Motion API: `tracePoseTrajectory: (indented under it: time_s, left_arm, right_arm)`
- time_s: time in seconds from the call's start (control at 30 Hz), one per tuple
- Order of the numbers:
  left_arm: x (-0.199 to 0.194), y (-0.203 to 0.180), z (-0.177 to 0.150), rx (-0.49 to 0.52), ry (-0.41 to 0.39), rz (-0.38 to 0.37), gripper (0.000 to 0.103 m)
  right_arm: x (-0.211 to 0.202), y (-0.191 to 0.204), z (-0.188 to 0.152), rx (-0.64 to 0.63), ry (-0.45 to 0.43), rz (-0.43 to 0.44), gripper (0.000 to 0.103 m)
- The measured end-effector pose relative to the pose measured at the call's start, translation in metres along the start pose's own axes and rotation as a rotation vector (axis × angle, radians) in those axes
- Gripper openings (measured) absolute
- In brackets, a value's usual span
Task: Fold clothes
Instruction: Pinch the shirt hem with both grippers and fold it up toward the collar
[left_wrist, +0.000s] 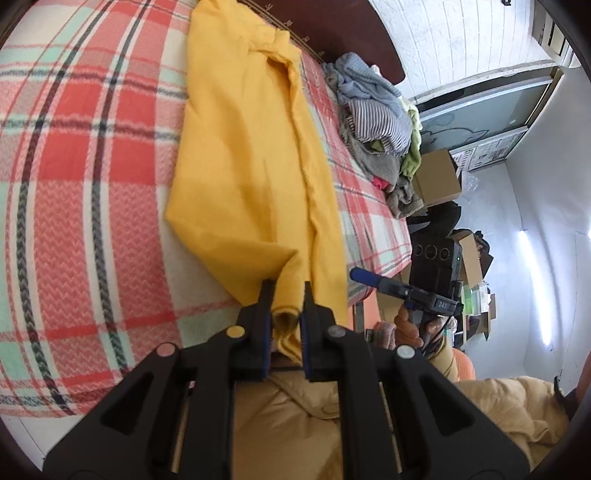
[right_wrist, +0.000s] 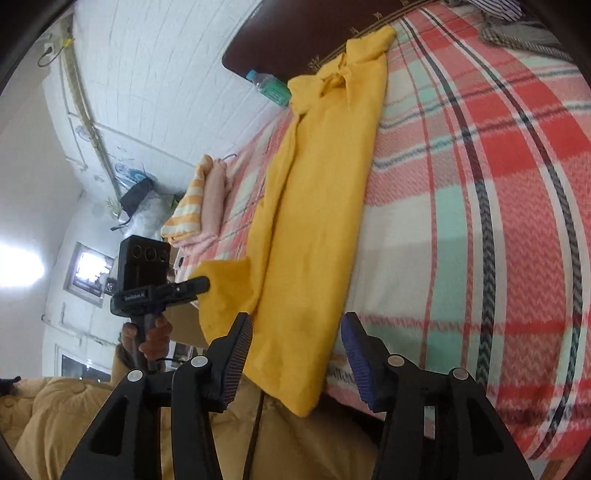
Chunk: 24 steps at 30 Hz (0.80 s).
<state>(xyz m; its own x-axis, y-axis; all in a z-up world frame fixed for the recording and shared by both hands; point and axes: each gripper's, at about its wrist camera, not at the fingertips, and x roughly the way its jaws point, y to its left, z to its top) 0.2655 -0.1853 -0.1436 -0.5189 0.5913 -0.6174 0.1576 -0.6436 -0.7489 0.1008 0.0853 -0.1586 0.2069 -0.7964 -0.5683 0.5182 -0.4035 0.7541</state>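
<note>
- Left gripper (left_wrist: 287, 295): clenched on a bunched corner of the yellow garment (left_wrist: 243, 147); fabric sits pinched between both blue-padded fingers (left_wrist: 305, 332) and hangs a little below them.
- Right gripper (right_wrist: 297, 325): released, jaws spread wide; the garment's near hem (right_wrist: 295, 387) lies between the fingers without touching either pad in its own view.
- Yellow garment: laid lengthwise ahead of both grippers on the plaid blanket (left_wrist: 85, 166), folded into a long narrow strip; collar end (right_wrist: 354, 55) far ahead, near the dark headboard (right_wrist: 295, 33); the near end overhangs the bed edge (left_wrist: 369, 280).
- Edges: one long folded edge runs straight ahead from the right gripper's right finger; a raised ridge of cloth (left_wrist: 306, 155) runs along the garment just right of the left gripper's line.
- Open room: broad bare blanket left of the left gripper and right of the right gripper.
- Heap of mixed clothes (left_wrist: 376, 122): ahead and right of the left gripper, on the blanket, well apart from the garment.
- Folded striped and pink items (right_wrist: 203, 199): ahead and left of the right gripper, near the garment's far long edge.
- Plastic bottle (right_wrist: 269, 86): beside the collar end, against the headboard.
- Cardboard boxes (left_wrist: 439, 177): off the bed, right of the left gripper.
- Person: a hand (left_wrist: 410, 325) grips each tool's handle; a tan padded jacket (right_wrist: 74, 413) fills the space beneath the grippers.
</note>
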Motion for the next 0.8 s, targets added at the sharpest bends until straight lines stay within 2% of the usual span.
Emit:
tracePoseTrajectory:
  time_s: [0.07,0.13,0.2,0.27,0.33,0.4,0.5,0.63,0.67,0.73,0.77,0.8]
  left_arm:
    - [0.003,0.004,-0.006,-0.001,0.016,0.013,0.013]
    - [0.007,0.009,-0.013,-0.003,0.030,0.027,0.015]
    - [0.009,0.014,-0.018,-0.010,0.042,0.041,0.021]
    - [0.011,0.020,-0.023,-0.025,0.054,0.034,0.027]
    - [0.014,0.022,-0.026,-0.031,0.057,0.022,0.027]
    - [0.014,0.019,-0.027,-0.020,0.051,0.019,0.027]
    - [0.017,0.017,-0.026,-0.015,0.053,0.015,0.027]
    - [0.020,0.015,-0.022,-0.014,0.053,0.015,0.027]
    - [0.020,0.015,-0.022,-0.017,0.054,0.019,0.027]
    - [0.021,0.016,-0.021,-0.022,0.056,0.027,0.027]
    - [0.021,0.016,-0.021,-0.025,0.056,0.028,0.027]
    - [0.021,0.016,-0.021,-0.028,0.057,0.028,0.027]
  right_arm:
    - [0.011,0.001,-0.012,-0.001,0.052,-0.012,0.052]
    - [0.016,0.002,-0.019,0.000,0.068,0.009,0.054]
    - [0.018,0.003,-0.023,0.012,0.071,0.031,0.061]
    - [0.020,0.001,-0.024,0.031,0.067,0.052,0.064]
    - [0.021,-0.001,-0.023,0.051,0.061,0.067,0.066]
    - [0.022,0.002,-0.022,0.044,0.059,0.076,0.075]
    - [0.024,0.002,-0.021,0.058,0.055,0.089,0.081]
    - [0.026,0.005,-0.021,0.065,0.047,0.078,0.081]
    - [0.026,0.008,-0.022,0.052,0.048,0.061,0.080]
    - [0.027,0.013,-0.023,0.015,0.054,0.011,0.070]
    - [0.027,0.013,-0.024,0.004,0.059,-0.011,0.059]
    - [0.027,0.011,-0.024,0.005,0.068,-0.020,0.031]
